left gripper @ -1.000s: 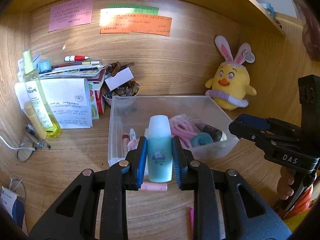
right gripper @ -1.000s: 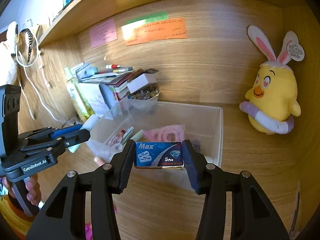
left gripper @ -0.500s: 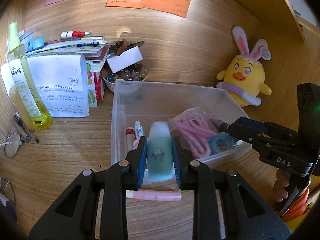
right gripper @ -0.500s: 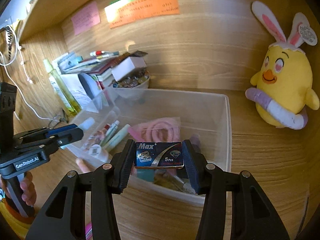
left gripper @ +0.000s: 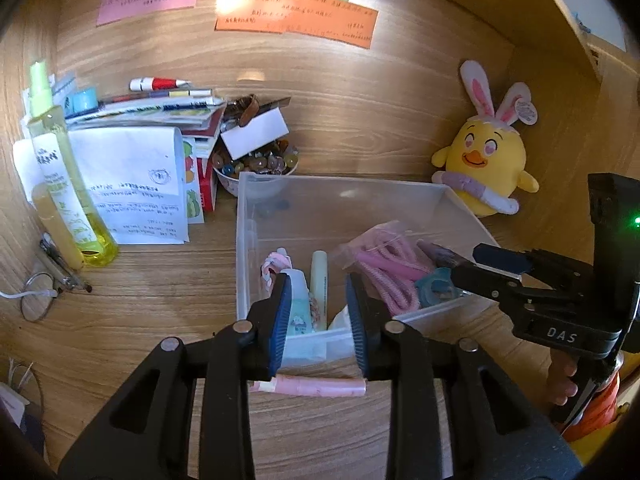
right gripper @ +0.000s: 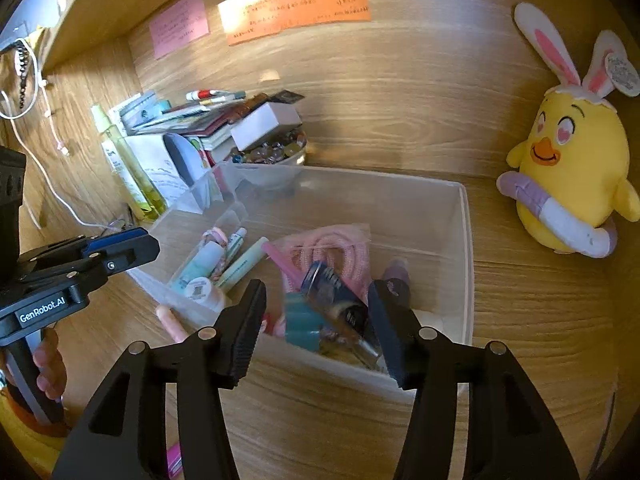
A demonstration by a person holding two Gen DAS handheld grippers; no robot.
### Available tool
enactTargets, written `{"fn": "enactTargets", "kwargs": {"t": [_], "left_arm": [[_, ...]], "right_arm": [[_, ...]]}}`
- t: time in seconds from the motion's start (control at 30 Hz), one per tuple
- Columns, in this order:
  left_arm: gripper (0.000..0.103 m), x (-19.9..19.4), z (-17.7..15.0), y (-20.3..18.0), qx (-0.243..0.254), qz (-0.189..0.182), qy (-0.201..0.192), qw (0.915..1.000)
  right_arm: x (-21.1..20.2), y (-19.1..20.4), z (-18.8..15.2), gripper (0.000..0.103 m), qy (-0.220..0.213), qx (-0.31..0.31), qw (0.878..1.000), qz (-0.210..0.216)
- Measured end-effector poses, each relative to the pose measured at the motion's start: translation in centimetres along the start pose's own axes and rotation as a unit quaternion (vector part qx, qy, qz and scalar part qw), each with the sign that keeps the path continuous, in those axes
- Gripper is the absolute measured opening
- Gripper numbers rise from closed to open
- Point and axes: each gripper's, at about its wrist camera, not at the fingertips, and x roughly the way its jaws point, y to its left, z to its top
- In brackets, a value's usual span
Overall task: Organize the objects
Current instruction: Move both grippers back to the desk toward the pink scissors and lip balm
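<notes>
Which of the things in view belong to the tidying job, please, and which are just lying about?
Job:
- clear plastic bin
- teal bottle
- blue Max box
- pink tube

Lying about:
- chick plush
- yellow spray bottle
- bowl of beads
- sticky notes

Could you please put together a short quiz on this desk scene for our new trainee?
1. True or false: the teal bottle lies inside the clear bin.
2. What stands on the desk to the right of the bin in both views? A) a yellow chick plush B) a mug C) a lamp
3. In the left wrist view, what lies on the desk just outside the bin's near wall?

Key: 1. True. 2. A. 3. A pink stick.
</notes>
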Motion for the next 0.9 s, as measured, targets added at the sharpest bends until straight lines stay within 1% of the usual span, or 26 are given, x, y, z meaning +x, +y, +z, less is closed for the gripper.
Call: {"fn": "enactTargets", "kwargs": {"t": [0.03, 0.13, 0.17, 0.23, 0.3, 0.5, 0.63, 0.9], "left_arm": [[0.038, -0.3, -0.1, 0.0, 0.001, 0.002, -0.002, 1.0000], [0.047, -1.2, -0.6, 0.0, 0.005, 0.005, -0.005, 1.0000], [0.048, -1.4, -1.0, 0.0, 0.007, 0.005, -0.002, 1.0000], [0.056, -1.5, -1.6, -0.1, 0.009, 0.003, 0.007, 0.9999], [0.059, -1.5, -2.5, -0.3, 0.012, 0.001, 0.021, 0.9997], [0.059, -1.0, -5.8, -2.0, 0.037, -0.008, 0.067, 0.9970], [0.059, -0.8, -8.2, -3.5, 0.049, -0.027, 0.098, 0.9937], [0.059, -0.3, -11.2, -6.0, 0.089, -0.039, 0.131, 0.9866]], "right_arm": [[-0.4, 0.2, -0.1, 0.053, -0.003, -0.003, 1.000, 0.000], [-1.7, 1.0, -0.4, 0.055, -0.015, -0.013, 1.000, 0.000], [-2.1, 1.2, -0.6, 0.055, -0.018, -0.016, 1.000, 0.002], [-2.7, 1.8, -1.0, 0.055, -0.019, -0.020, 1.000, 0.010], [-3.1, 2.4, -1.7, 0.055, -0.018, -0.026, 0.999, 0.014], [-3.2, 2.7, -3.0, 0.055, -0.006, -0.024, 1.000, 0.017], [-3.0, 2.6, -3.8, 0.055, 0.002, -0.023, 1.000, 0.014], [-2.2, 3.2, -4.4, 0.055, 0.020, -0.030, 0.999, 0.023]]}}
